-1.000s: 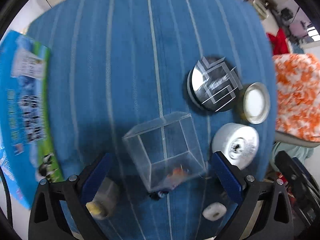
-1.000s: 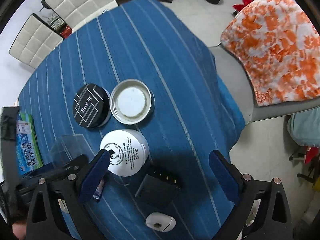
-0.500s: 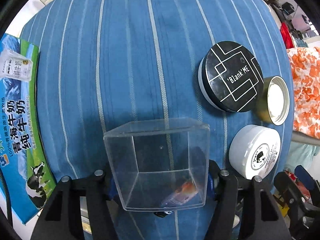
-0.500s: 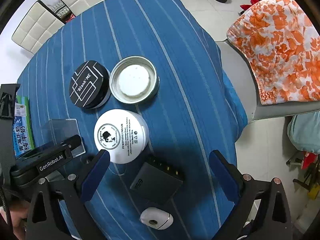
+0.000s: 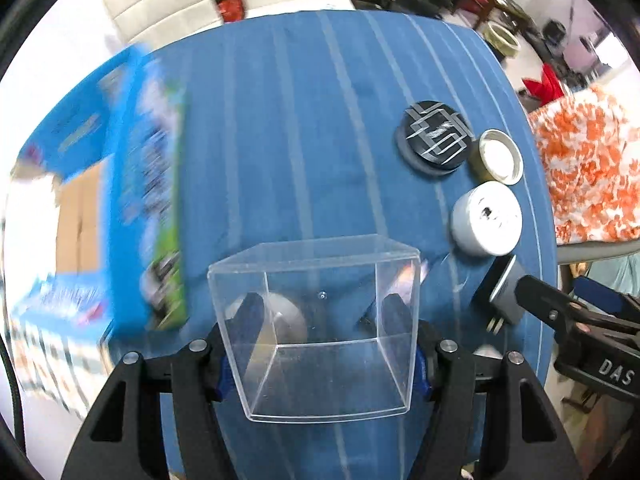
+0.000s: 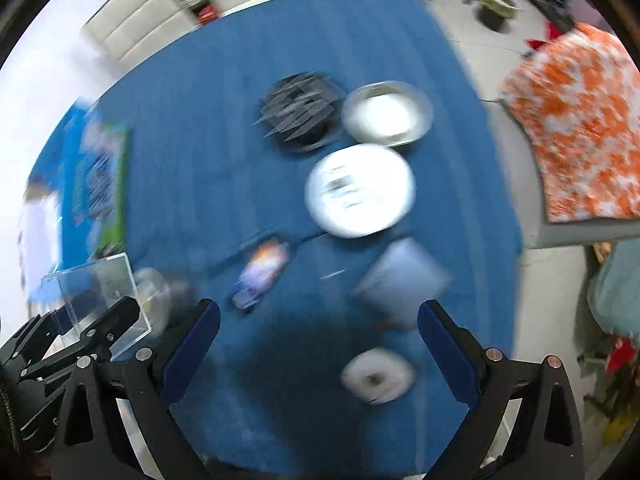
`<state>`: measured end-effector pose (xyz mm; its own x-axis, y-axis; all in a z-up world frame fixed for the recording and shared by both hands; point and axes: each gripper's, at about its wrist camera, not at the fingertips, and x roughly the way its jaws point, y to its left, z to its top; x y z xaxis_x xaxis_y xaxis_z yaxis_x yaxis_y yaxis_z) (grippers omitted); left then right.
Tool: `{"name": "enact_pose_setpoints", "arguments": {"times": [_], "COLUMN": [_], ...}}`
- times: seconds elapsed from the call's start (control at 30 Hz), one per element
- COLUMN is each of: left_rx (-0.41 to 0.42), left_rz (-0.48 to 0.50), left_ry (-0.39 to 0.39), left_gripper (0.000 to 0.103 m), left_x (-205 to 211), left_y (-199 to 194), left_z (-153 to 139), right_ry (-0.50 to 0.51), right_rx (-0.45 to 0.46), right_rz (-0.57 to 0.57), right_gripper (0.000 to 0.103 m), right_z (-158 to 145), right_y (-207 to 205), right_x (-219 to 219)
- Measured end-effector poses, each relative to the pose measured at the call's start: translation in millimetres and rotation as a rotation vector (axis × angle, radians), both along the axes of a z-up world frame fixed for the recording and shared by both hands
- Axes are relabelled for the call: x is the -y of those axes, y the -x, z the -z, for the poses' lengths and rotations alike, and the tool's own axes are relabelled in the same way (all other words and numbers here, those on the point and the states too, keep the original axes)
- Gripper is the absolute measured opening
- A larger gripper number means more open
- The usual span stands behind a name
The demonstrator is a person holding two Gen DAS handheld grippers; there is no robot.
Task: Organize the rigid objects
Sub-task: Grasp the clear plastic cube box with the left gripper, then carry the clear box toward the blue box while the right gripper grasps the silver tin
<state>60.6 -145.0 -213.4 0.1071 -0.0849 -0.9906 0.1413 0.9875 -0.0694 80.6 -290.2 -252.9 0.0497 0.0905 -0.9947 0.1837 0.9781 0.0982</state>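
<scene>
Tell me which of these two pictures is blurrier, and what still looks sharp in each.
Right wrist view is blurrier: the black tin, white cream jar and dark case all smear, only the right gripper stays crisp. Left wrist view: the milk carton smears, while the clear box in the left gripper is sharp.

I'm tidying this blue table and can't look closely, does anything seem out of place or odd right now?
One thing: the clear plastic box is off the blue tablecloth, clamped in the left gripper. The small colourful item it covered now lies bare. Heavy blur hides finer damage.
</scene>
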Motion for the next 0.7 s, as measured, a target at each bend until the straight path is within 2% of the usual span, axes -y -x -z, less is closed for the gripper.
{"name": "enact_pose_setpoints", "arguments": {"times": [0.03,0.1,0.17,0.27,0.3,0.47,0.6,0.7], "left_rx": [0.0,-0.012,-0.025,-0.051,-0.059,-0.079,-0.086,-0.084], "left_rz": [-0.017,-0.066,-0.114,-0.182,-0.2,-0.258,-0.274,-0.274], "left_ry": [-0.006,-0.017,-0.044,-0.076,-0.082,-0.096,-0.091,-0.088], "left_gripper": [0.062,0.062,0.062,0.062,0.062,0.062,0.062,0.062], "left_x": [-7.7,-57.8,-98.5,-126.5,-117.4,-139.1,-137.9,-146.5], "left_y": [7.1,1.8,15.8,26.8,25.4,31.7,17.7,14.6], "left_z": [-3.5,-9.1,-11.4,-0.6,10.6,40.1,63.4,66.5], "right_ry": [-0.015,-0.033,-0.044,-0.025,-0.02,0.05,0.135,0.172], "right_rx": [-0.002,-0.01,-0.014,-0.017,-0.021,-0.032,-0.082,-0.098], "right_rz": [-0.024,-0.09,-0.134,-0.202,-0.223,-0.272,-0.293,-0.281], "right_gripper": [0.101,0.101,0.101,0.101,0.101,0.101,0.084,0.082], "right_z": [1.7,10.6,19.7,34.1,39.0,56.5,84.2,95.4], "right_y": [1.9,3.2,4.2,3.7,3.3,-0.3,-11.4,-17.1], "right_x": [-14.8,-53.6,-82.4,-123.7,-137.9,-180.7,-198.4,-204.3]}}
